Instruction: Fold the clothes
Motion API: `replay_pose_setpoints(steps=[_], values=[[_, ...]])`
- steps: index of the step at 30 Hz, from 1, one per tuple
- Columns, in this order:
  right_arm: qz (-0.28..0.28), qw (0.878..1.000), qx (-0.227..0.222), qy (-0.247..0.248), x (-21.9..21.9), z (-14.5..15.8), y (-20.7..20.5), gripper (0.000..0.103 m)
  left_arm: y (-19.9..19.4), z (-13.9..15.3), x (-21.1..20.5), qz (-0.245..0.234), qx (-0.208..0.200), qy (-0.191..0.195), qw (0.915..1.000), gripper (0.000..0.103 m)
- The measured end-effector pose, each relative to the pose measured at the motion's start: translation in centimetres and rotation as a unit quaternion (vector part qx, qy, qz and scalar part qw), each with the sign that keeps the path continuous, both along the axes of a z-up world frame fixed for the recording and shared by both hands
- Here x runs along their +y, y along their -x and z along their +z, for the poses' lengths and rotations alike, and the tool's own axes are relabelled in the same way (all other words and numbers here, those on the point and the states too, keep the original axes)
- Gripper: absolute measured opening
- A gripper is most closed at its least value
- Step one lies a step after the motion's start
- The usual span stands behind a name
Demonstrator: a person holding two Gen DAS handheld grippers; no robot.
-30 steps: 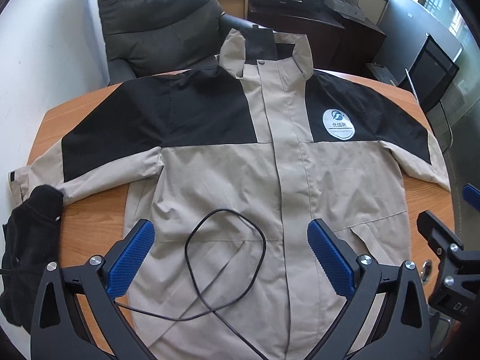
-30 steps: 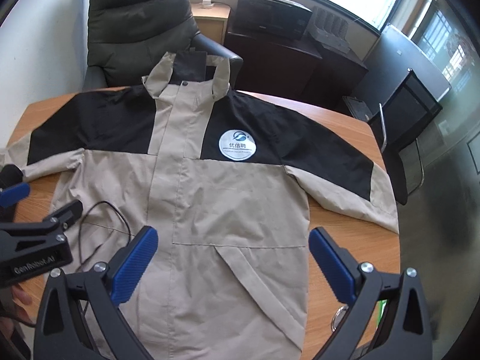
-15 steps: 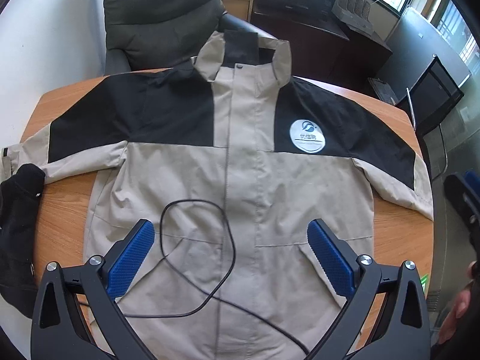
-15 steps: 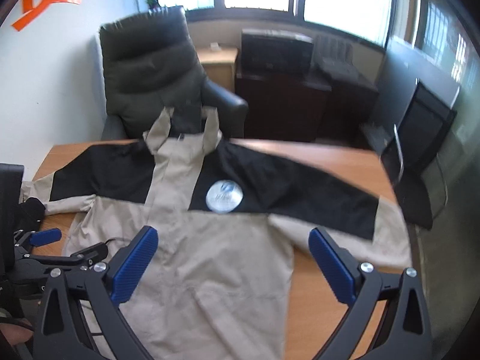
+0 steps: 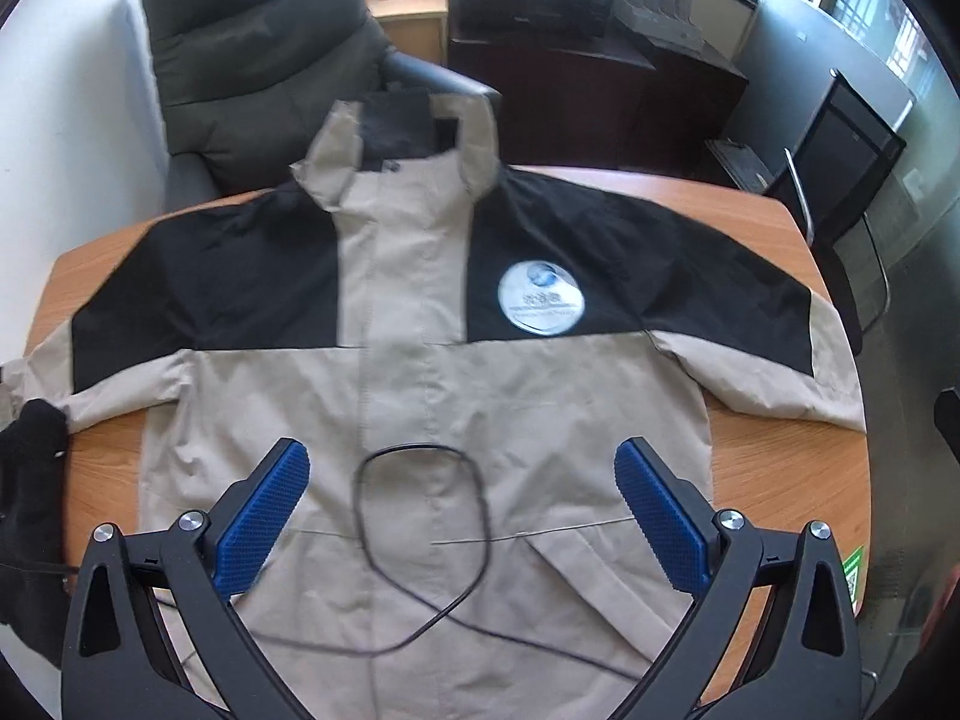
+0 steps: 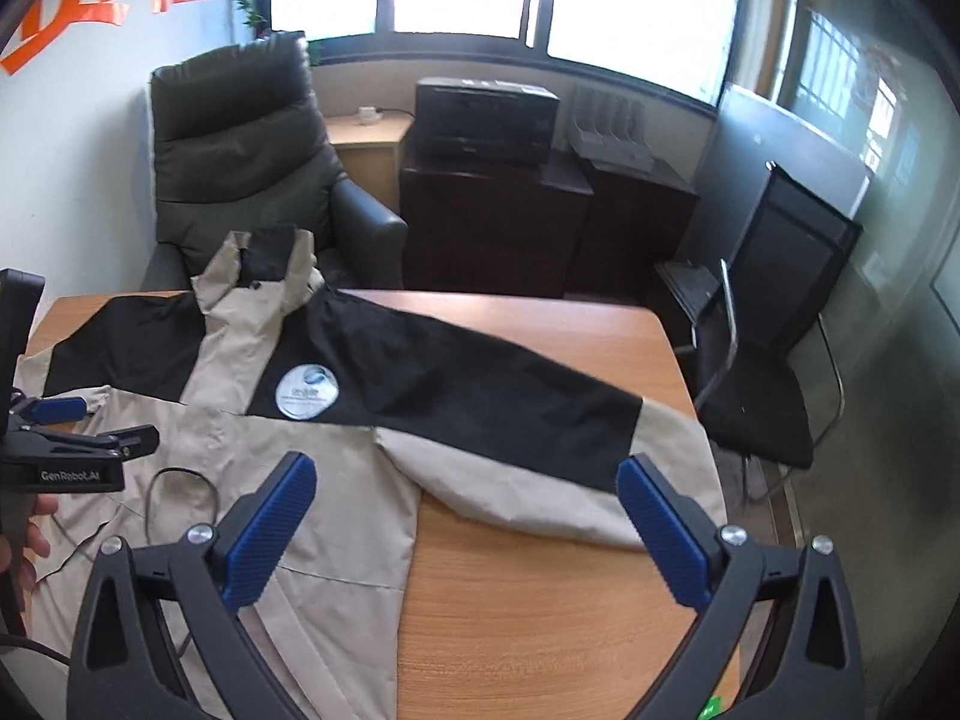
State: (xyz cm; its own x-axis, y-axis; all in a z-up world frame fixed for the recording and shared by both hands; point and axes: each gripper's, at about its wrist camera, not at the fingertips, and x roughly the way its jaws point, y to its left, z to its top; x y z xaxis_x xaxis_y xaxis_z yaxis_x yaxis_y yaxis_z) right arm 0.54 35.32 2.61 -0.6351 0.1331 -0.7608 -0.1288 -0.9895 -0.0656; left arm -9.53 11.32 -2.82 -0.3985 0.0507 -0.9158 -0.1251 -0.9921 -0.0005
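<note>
A beige and black jacket (image 5: pixel 420 372) lies spread face up on the wooden table (image 5: pixel 780 468), sleeves out to both sides, a round white logo (image 5: pixel 540 299) on its chest. My left gripper (image 5: pixel 461 510) hovers open above the jacket's lower front, holding nothing. In the right wrist view the jacket (image 6: pixel 336 480) stretches left, its right sleeve (image 6: pixel 540 420) lying across the table (image 6: pixel 528 612). My right gripper (image 6: pixel 467 525) hangs open above the sleeve's cuff end and bare wood. The left gripper (image 6: pixel 90 426) shows at the left edge, held by a hand.
A thin black cable (image 5: pixel 420 540) loops over the jacket's lower front. A black garment (image 5: pixel 30 480) lies at the table's left edge. A dark armchair (image 5: pixel 258 60) stands behind the table, dark cabinets (image 6: pixel 492 222) further back, and a black chair (image 6: pixel 774 360) to the right.
Both grippers have pulled back and tilted up. The right wrist view has swung right, from above the jacket's body to its right sleeve. The jacket has not moved.
</note>
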Motion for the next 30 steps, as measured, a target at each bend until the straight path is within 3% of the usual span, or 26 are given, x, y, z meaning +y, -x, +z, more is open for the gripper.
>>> replay_pose_setpoints(steps=[8, 11, 13, 16, 18, 22, 24, 30], values=[[0.014, 1.000, -0.013, 0.002, -5.7, 3.7, 1.6, 0.103, -1.9, 5.2, -6.5, 0.039, -0.016, 0.026, 0.9988, 0.103], [-0.001, 0.999, -0.030, 0.035, -7.2, 3.9, 2.3, 0.103, -2.7, 6.6, -8.0, 0.048, -0.022, 0.036, 0.9980, 0.103], [0.019, 0.998, -0.024, 0.056, -8.6, 4.0, 3.3, 0.103, -2.3, 6.9, -8.0, 0.042, -0.002, 0.042, 0.9983, 0.103], [0.026, 1.000, 0.005, 0.011, -10.9, 4.8, 4.1, 0.103, -1.7, 7.0, -7.8, 0.042, 0.007, 0.040, 0.9983, 0.103], [0.008, 1.000, 0.018, 0.021, -11.2, 5.0, 4.1, 0.103, -1.2, 6.8, -7.4, 0.035, 0.008, 0.028, 0.9990, 0.103], [-0.011, 0.996, -0.010, 0.083, -8.9, 2.6, 4.2, 0.103, 0.4, 5.1, -5.5, 0.005, 0.010, 0.023, 0.9997, 0.103], [-0.028, 0.998, -0.020, 0.059, -6.9, 0.6, 3.8, 0.103, 1.5, 3.9, -4.0, -0.016, 0.014, 0.017, 0.9996, 0.103], [-0.067, 0.993, -0.035, 0.093, 5.4, -6.5, -1.0, 0.102, 5.4, -2.5, 2.7, -0.097, 0.018, -0.006, 0.9951, 0.103]])
